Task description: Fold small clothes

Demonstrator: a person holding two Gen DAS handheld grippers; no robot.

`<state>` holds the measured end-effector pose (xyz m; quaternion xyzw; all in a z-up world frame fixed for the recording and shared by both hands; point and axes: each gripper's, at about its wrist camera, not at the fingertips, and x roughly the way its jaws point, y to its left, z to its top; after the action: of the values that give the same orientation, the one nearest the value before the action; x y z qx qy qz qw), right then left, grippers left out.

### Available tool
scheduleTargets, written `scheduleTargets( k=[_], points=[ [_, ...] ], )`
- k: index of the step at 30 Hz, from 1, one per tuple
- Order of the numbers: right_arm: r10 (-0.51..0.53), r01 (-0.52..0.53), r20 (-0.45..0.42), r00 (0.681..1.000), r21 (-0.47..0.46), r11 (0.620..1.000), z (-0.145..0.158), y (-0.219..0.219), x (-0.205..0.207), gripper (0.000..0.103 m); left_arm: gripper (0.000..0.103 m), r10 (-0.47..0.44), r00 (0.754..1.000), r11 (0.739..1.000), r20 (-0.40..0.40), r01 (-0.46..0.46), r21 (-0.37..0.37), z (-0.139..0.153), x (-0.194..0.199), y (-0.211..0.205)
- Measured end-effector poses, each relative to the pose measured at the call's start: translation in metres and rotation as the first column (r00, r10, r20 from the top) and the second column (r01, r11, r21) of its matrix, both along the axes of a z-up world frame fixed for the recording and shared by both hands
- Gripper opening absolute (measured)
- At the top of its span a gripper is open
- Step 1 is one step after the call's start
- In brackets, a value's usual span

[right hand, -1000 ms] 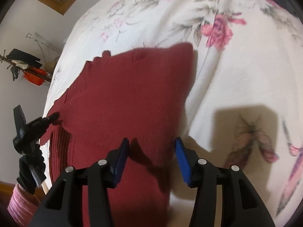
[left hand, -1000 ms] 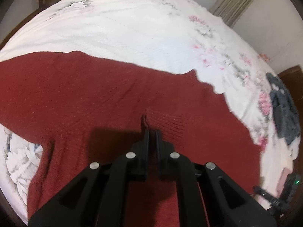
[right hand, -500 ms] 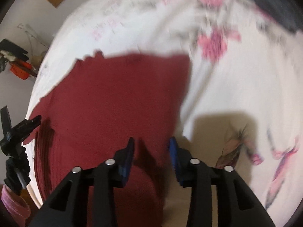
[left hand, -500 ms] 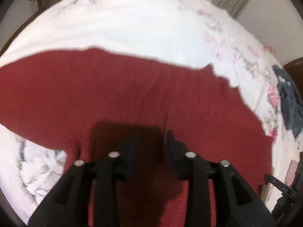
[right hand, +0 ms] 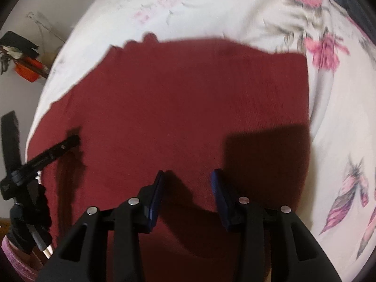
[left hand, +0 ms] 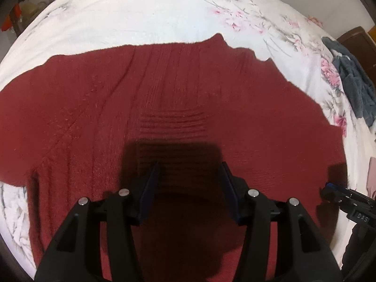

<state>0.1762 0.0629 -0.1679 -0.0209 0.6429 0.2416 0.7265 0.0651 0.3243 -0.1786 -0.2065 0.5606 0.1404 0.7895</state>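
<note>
Sweater (left hand: 188, 98) flat on bedspread (left hand: 131, 16), under left tool (left hand: 189, 168) and right tool (right hand: 187, 176), both wide, empty.

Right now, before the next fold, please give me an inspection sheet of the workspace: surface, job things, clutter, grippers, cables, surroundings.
Surface: white floral bedspread, covering all the bed that shows.
Job's things: dark red knit sweater spread flat on it, ribbed band near the middle.
Clutter: grey garment bunched at the bed's far right edge; small pink item near the right edge, too small to identify.
Grippers: left gripper open over the sweater, holding nothing; right gripper open over the sweater, holding nothing.
Cables: nothing seen for certain.
Surroundings: pale wall; black and orange objects beside the bed, unclear; dark wooden furniture at right.
</note>
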Motion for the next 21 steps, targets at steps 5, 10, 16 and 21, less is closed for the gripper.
scheduleTargets(
  k=[5, 10, 16, 21],
  points=[
    [-0.012, 0.012, 0.009, 1.000, -0.018, 1.000, -0.007, 0.005, -0.001, 0.042, 0.056, -0.015, 1.000, 1.000, 0.003, 0.015, -0.020, -0.004, 0.000, 0.003],
    [-0.018, 0.020, 0.034, 0.999, -0.068, 0.997, 0.004, 0.018, -0.004, 0.043, 0.057, -0.004, 1.000, 0.998, 0.018, 0.005, -0.061, 0.006, -0.004, 0.010],
    [-0.013, 0.009, 0.045, 0.999, 0.098, 0.995, 0.045, 0.046, -0.021, 0.044, 0.062, 0.151, 0.985, 0.986, 0.083, -0.145, -0.079, 0.046, -0.074, 0.063],
    [0.083, -0.088, 0.044, 0.996, 0.119, 0.989, 0.046, 0.089, -0.044, 0.045, 0.062, 0.343, 0.938, 0.939, 0.047, -0.340, -0.051, 0.051, -0.156, 0.134]
  ],
)
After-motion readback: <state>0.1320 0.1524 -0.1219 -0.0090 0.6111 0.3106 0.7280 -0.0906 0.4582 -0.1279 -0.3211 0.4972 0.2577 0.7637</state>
